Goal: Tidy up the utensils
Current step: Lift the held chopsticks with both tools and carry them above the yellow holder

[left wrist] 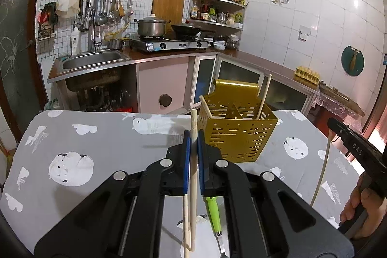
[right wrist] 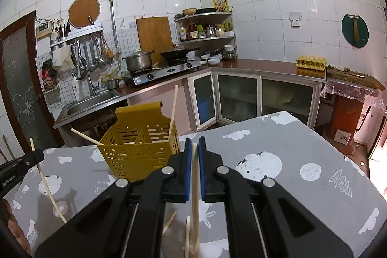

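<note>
Left gripper [left wrist: 193,134] had its blue-padded fingers [left wrist: 186,149] closed tight on a pale wooden chopstick [left wrist: 193,161], which ran up past the tips and down below the gripper body. Right gripper [right wrist: 193,143] was likewise clamped shut on its own chopstick [right wrist: 195,185], the stick nearly upright between the pads. In the left wrist view the right gripper [left wrist: 355,146] showed at the right edge, a hand [left wrist: 360,204] on its handle and its chopstick hanging below it. In the right wrist view the left gripper [right wrist: 21,166] sat at the left edge with its stick slanting down over the surface. Yellow perforated utensil holder [left wrist: 238,134] stood upright on the grey surface [left wrist: 108,137] covered in a white animal-print cloth, ahead of both grippers and between them. Two chopsticks [left wrist: 264,96] already stood in the holder, one leaning out left, one leaning right. A green-handled utensil [left wrist: 214,214] lay on the surface under the left gripper, its working end mostly hidden. Two more loose chopsticks [right wrist: 169,223] lay on the surface under the right gripper. Kitchen counter with sink [left wrist: 92,59] and stove [left wrist: 169,44] was in the background.
</note>
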The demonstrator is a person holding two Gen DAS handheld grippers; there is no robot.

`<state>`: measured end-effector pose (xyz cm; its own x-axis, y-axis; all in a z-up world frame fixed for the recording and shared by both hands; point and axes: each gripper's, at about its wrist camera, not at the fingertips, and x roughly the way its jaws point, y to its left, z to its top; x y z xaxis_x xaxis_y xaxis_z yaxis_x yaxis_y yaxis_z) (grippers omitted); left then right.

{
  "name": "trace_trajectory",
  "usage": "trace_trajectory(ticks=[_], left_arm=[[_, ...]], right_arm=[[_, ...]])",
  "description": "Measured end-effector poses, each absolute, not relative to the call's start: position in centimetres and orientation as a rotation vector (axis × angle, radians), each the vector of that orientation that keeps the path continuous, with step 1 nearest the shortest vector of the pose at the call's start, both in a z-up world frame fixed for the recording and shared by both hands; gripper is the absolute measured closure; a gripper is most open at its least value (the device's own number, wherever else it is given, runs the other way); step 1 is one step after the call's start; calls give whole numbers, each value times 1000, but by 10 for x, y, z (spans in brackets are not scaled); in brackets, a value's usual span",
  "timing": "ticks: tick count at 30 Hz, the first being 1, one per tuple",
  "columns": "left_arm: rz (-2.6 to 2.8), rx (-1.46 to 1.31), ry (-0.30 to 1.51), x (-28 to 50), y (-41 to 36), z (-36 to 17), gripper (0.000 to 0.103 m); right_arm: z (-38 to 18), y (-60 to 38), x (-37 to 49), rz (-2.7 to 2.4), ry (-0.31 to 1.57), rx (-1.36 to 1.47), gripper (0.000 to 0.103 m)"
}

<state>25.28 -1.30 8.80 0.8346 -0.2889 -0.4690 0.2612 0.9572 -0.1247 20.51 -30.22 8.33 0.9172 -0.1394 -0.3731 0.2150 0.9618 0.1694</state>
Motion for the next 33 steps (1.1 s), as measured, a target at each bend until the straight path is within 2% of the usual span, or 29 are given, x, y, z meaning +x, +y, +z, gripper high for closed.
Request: trace_trajectory(ticks=[15, 33], left_arm=[[-324, -49, 428, 251, -26, 115, 99], [-369, -87, 213, 305, -66, 222, 99]], right_arm=[[108, -302, 212, -166, 292, 208, 97], [213, -303, 289, -155, 106, 199, 97]])
